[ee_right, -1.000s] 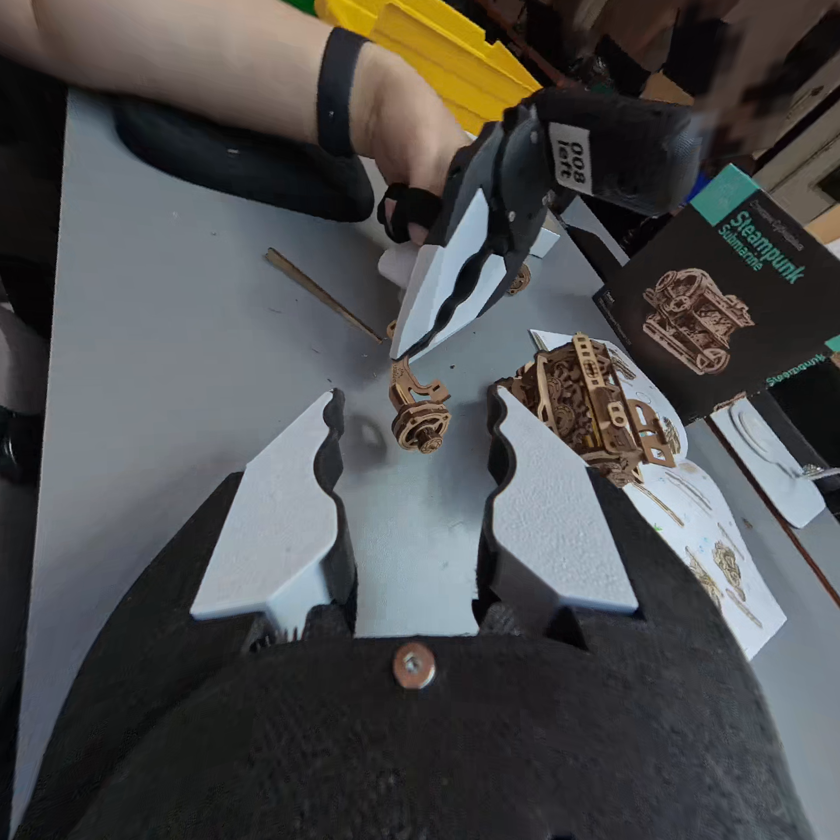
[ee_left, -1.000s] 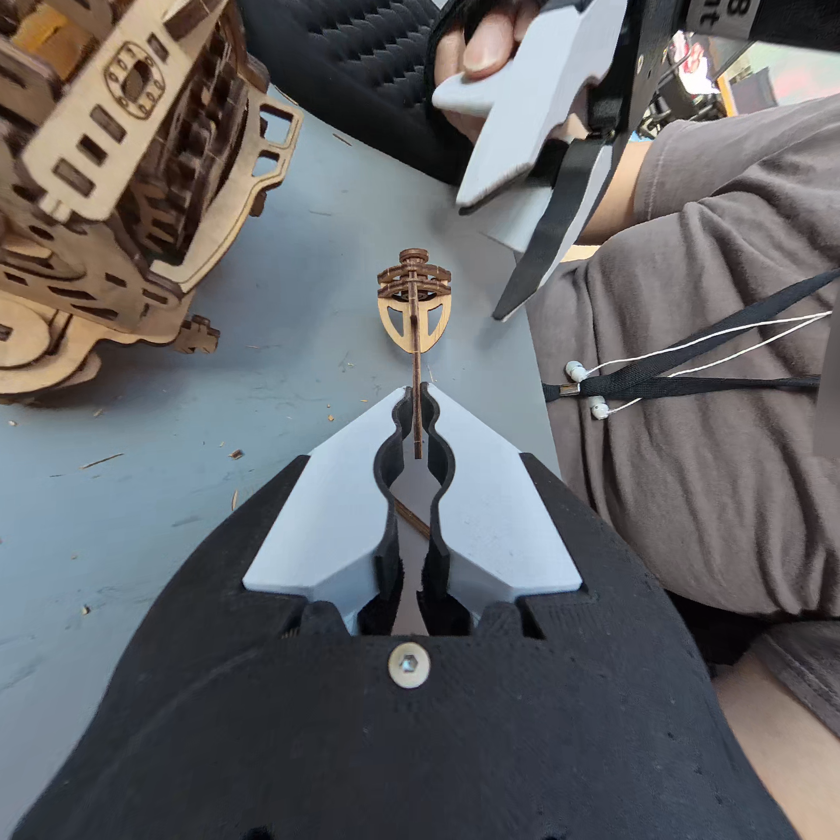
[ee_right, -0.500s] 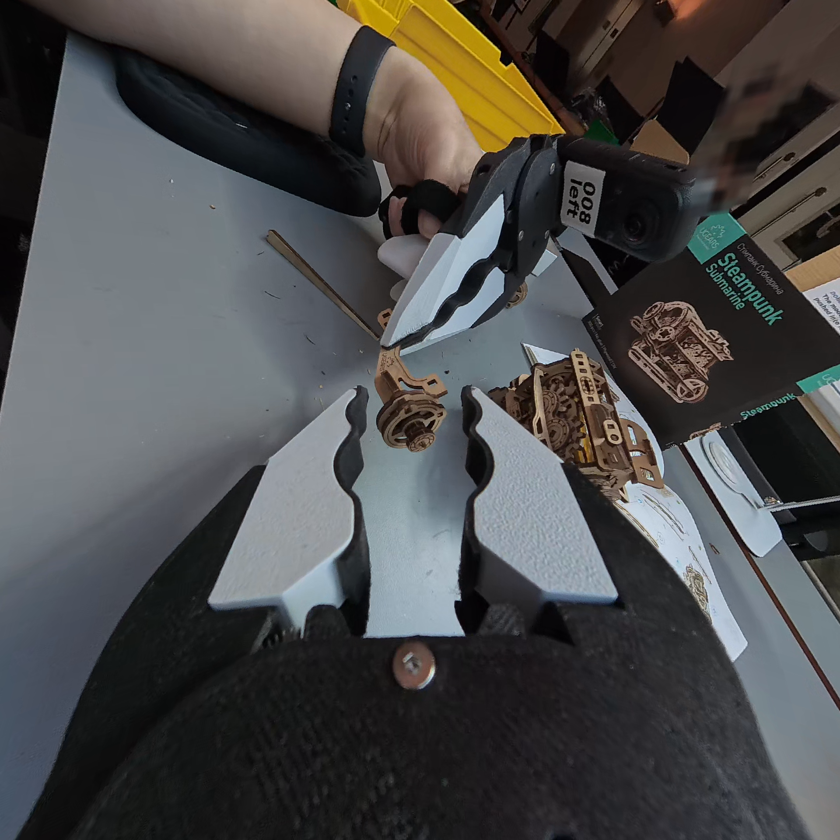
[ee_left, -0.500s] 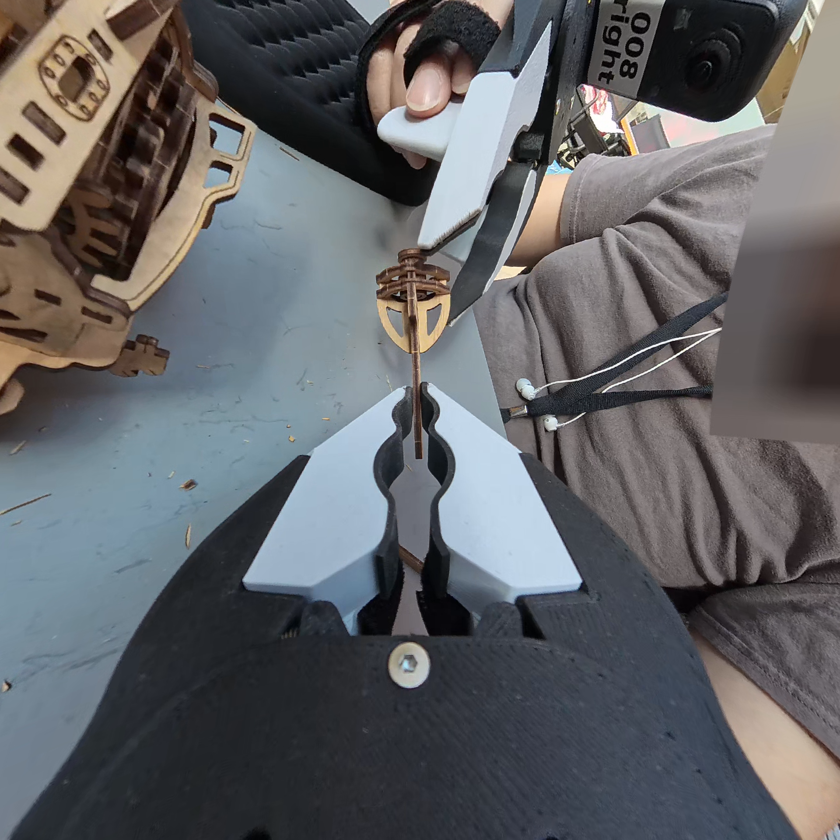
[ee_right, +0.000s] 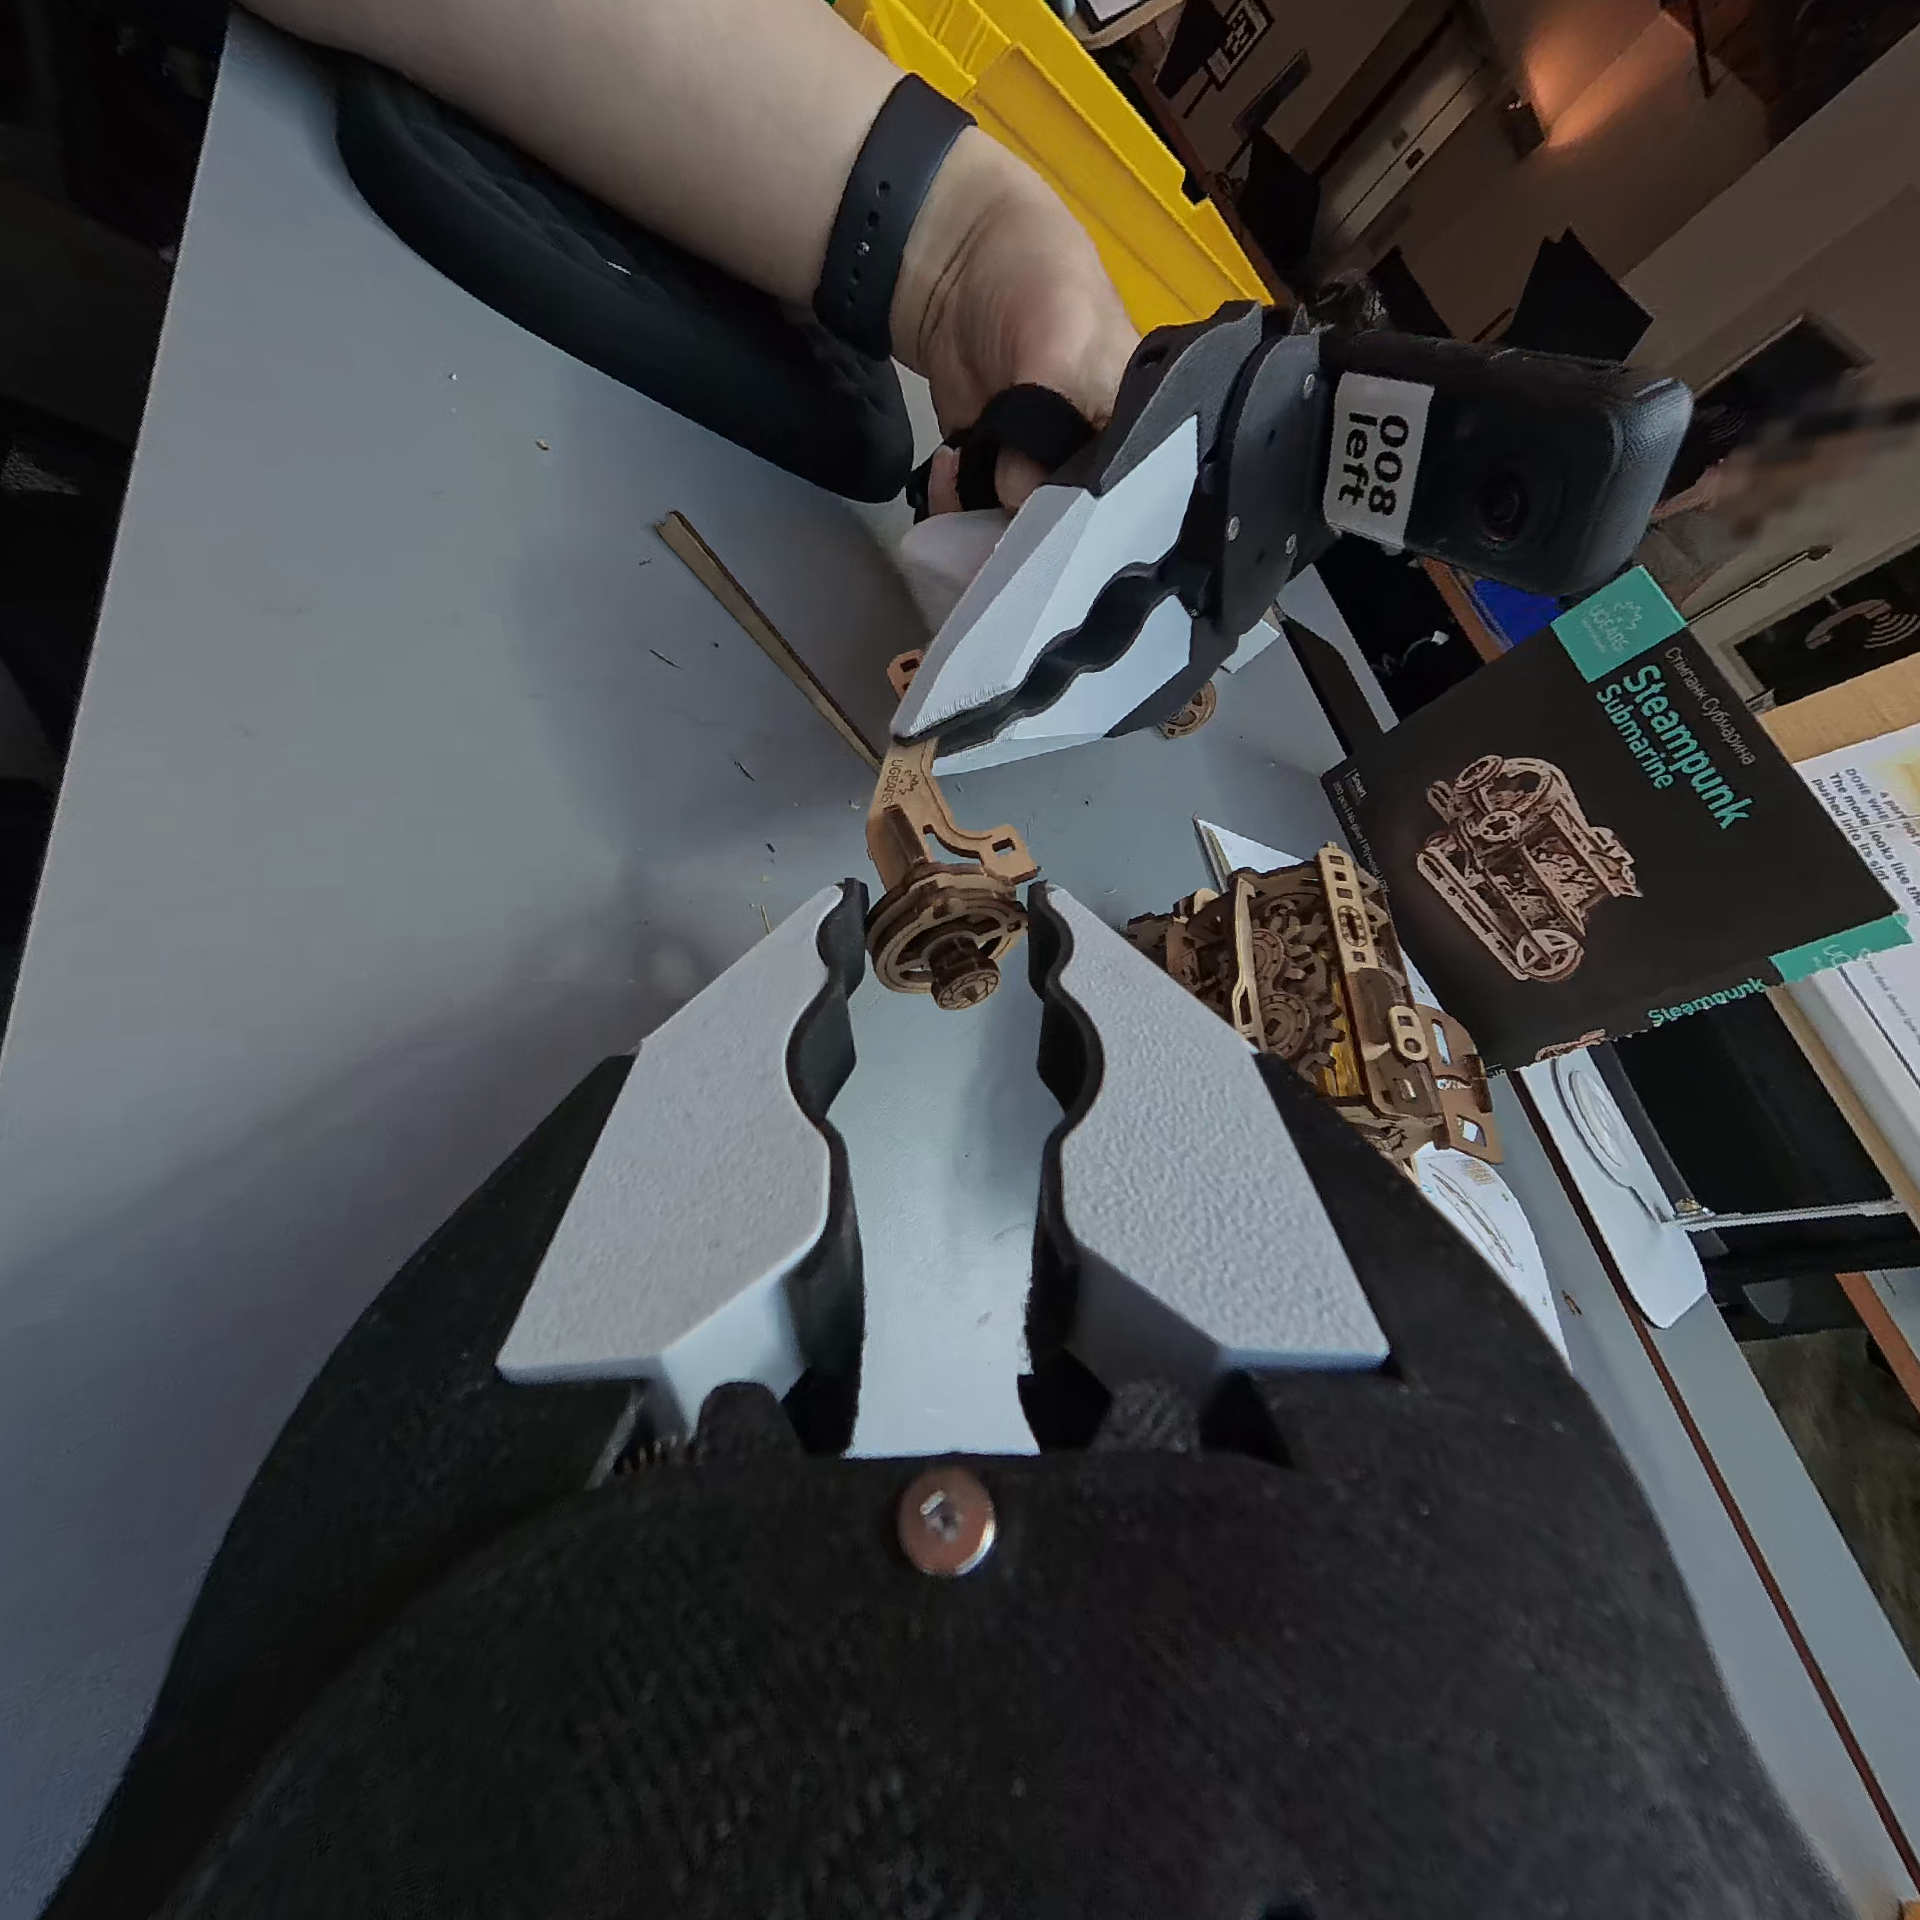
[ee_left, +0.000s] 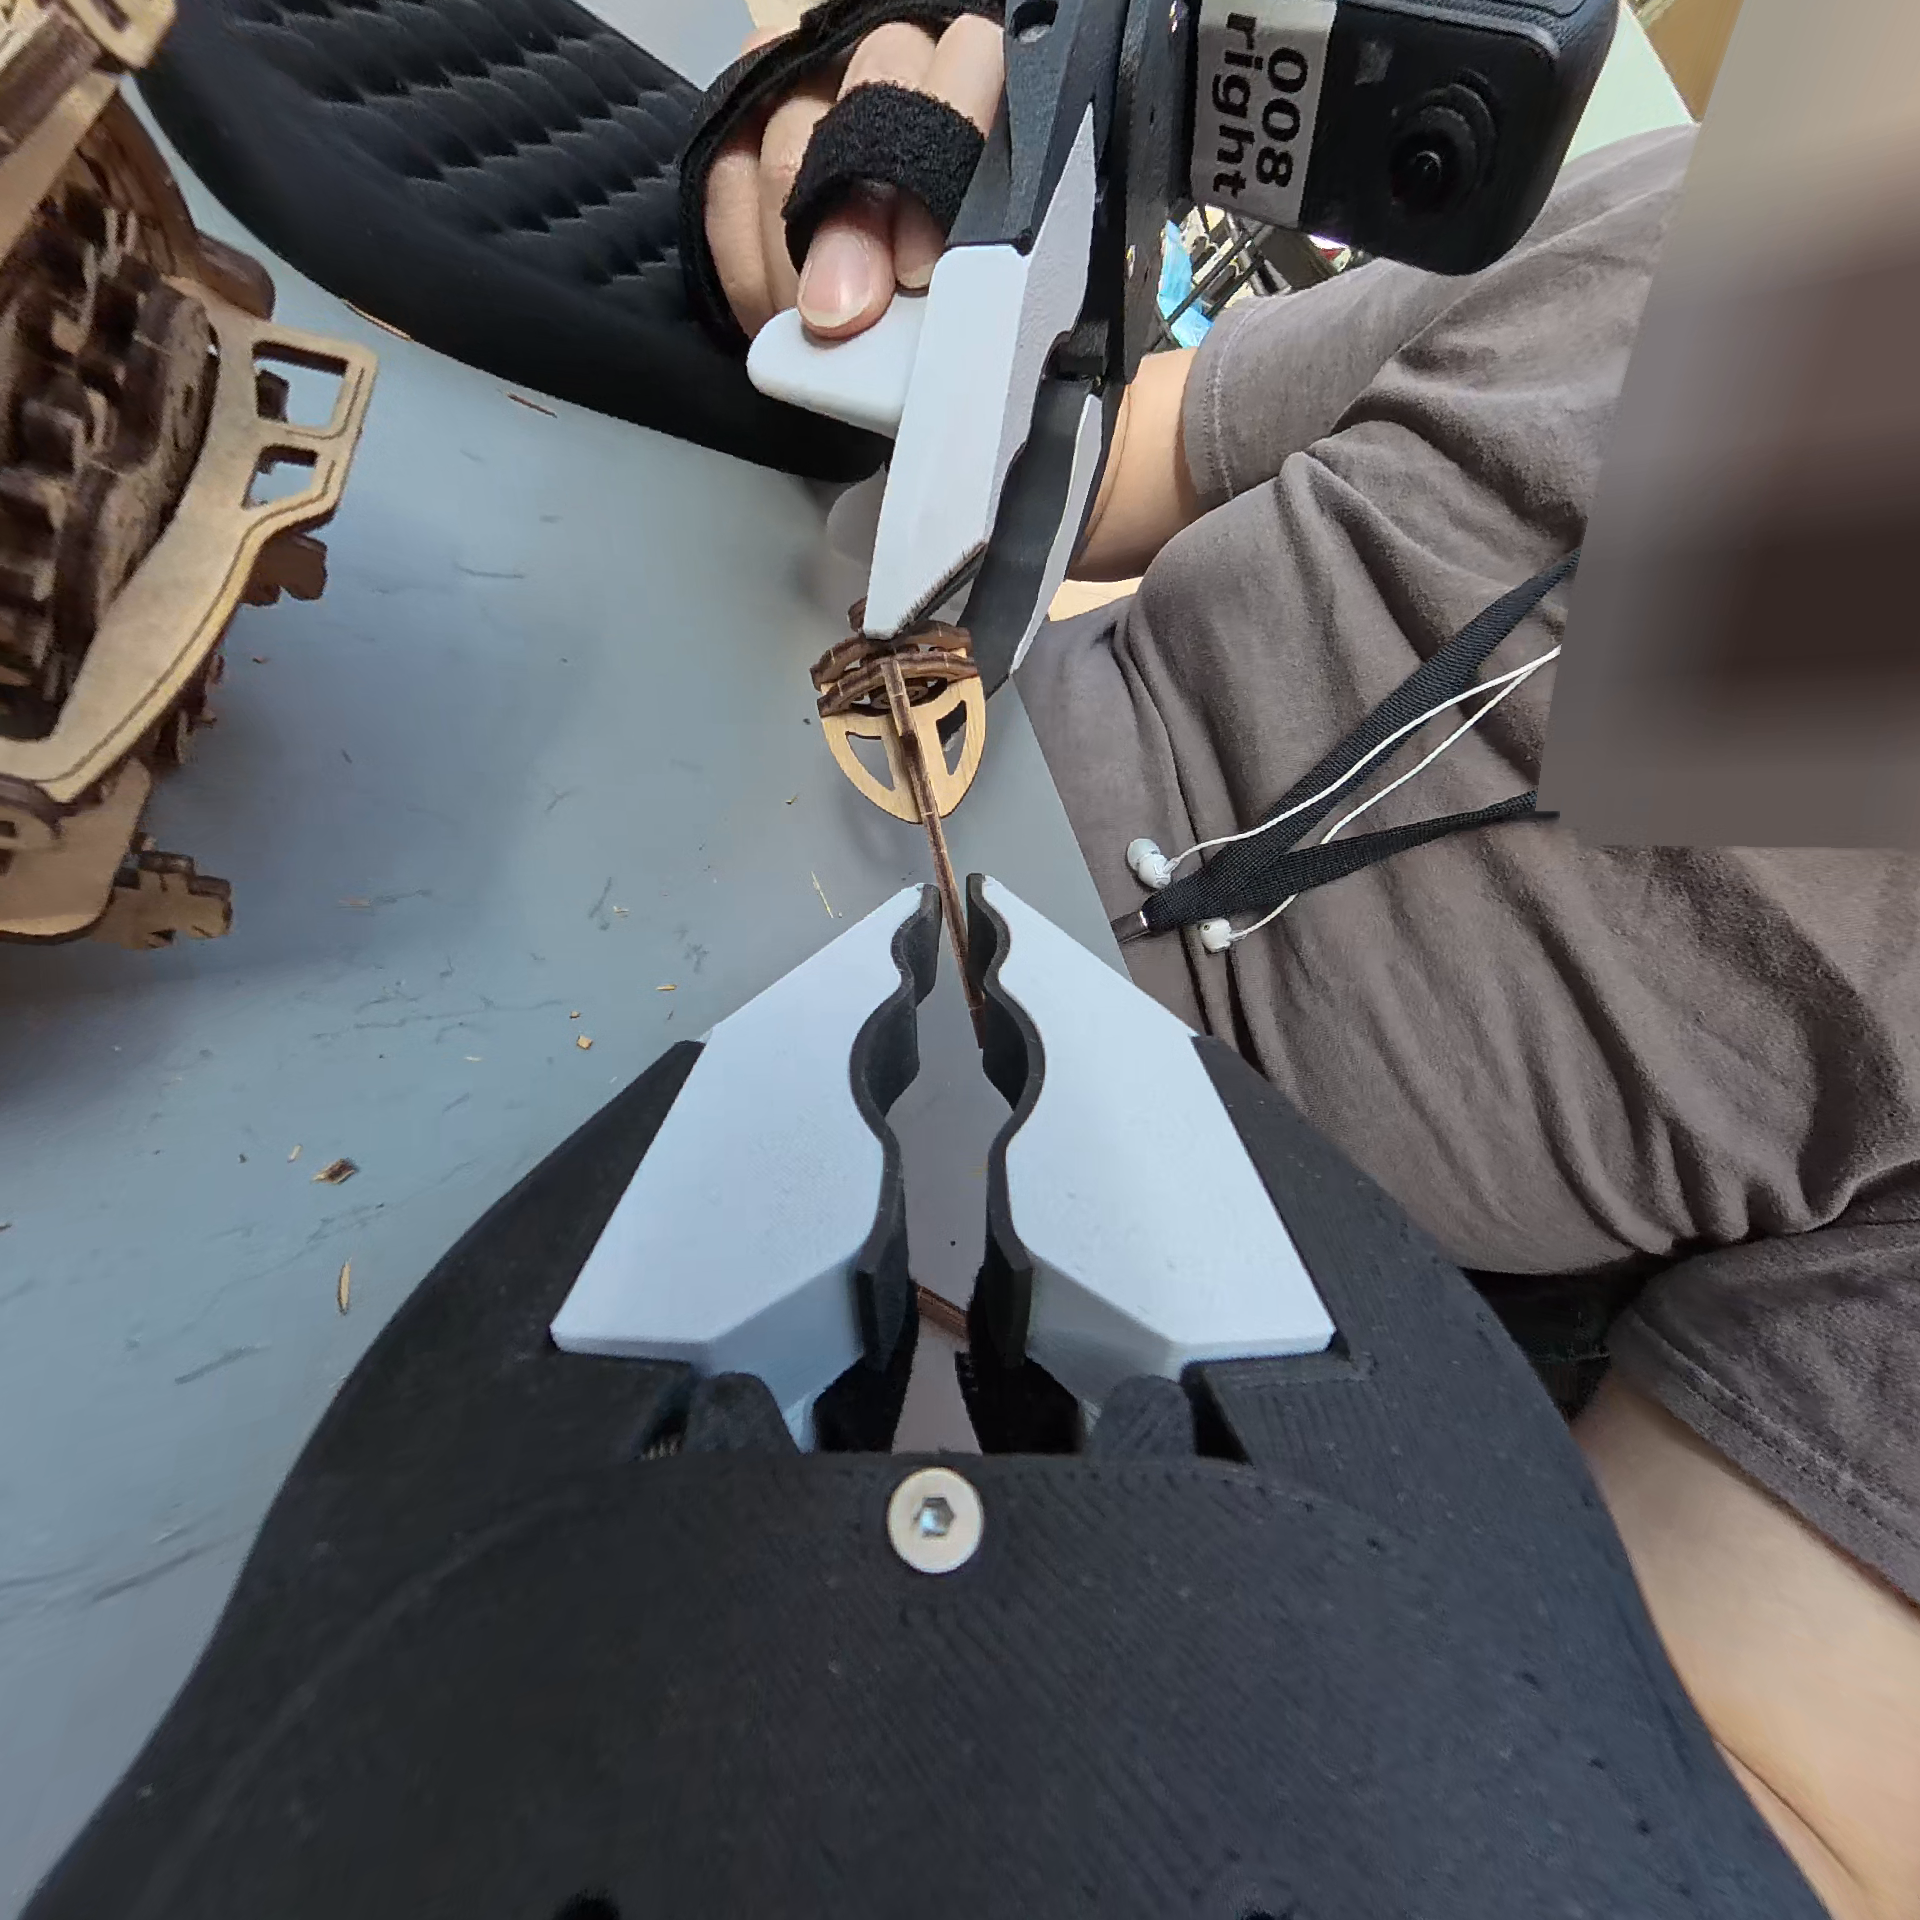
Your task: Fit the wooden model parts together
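Note:
A small wooden wheel part (ee_left: 900,748) with a flat curved arm is held above the grey table (ee_left: 468,779). My left gripper (ee_left: 945,894) is shut on the thin end of that arm. The right wrist view shows the same grasp, with the left gripper (ee_right: 920,732) pinching the arm's tip. My right gripper (ee_right: 945,899) has its two pads against the sides of the wheel disc (ee_right: 940,935). In the left wrist view the right gripper (ee_left: 935,634) sits over the wheel's far end. The large wooden model (ee_right: 1309,987) stands to the right.
The large model also fills the left edge of the left wrist view (ee_left: 125,520). A black box (ee_right: 1600,831) and an instruction sheet (ee_right: 1486,1216) lie beyond it. A loose wooden strip (ee_right: 769,634), a black pad (ee_right: 623,291) and a yellow bin (ee_right: 1081,135) are farther back.
My right gripper moved in from wide open and closed its jaws around the wheel disc. The part's arm has tilted a little in my left grasp.

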A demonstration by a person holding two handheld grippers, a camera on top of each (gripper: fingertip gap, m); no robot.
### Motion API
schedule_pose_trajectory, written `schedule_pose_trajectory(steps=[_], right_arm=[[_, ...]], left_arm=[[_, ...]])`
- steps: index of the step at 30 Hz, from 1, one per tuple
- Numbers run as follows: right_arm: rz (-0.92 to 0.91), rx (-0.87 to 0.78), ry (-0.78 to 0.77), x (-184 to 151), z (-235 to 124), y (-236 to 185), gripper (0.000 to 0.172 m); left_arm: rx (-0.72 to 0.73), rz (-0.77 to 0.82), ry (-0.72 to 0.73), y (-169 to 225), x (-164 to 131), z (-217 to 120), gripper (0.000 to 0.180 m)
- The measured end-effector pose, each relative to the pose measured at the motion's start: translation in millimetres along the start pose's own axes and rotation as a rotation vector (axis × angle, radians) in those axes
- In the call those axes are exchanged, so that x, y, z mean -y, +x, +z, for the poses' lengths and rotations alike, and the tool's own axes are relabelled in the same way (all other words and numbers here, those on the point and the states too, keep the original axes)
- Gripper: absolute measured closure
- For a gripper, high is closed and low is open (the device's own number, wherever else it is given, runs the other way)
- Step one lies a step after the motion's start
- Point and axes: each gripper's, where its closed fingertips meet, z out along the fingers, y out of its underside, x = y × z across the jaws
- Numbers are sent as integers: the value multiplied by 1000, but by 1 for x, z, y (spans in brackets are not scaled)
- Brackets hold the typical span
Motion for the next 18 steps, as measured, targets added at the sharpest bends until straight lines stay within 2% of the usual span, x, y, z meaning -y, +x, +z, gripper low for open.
schedule_pose_trajectory(steps=[1, 8, 18], right_arm=[[-11, -6, 4, 1, -1, 0, 141], [-23, -37, -36, -4, 2, 4, 141], [-21, -119, -42, -5, -3, 17, 142]], left_arm=[[0, 11, 10, 2, 1, 0, 178], [14, 0, 24, -2, -3, 2, 152], [88, 57, 64, -13, 0, -8, 169]])
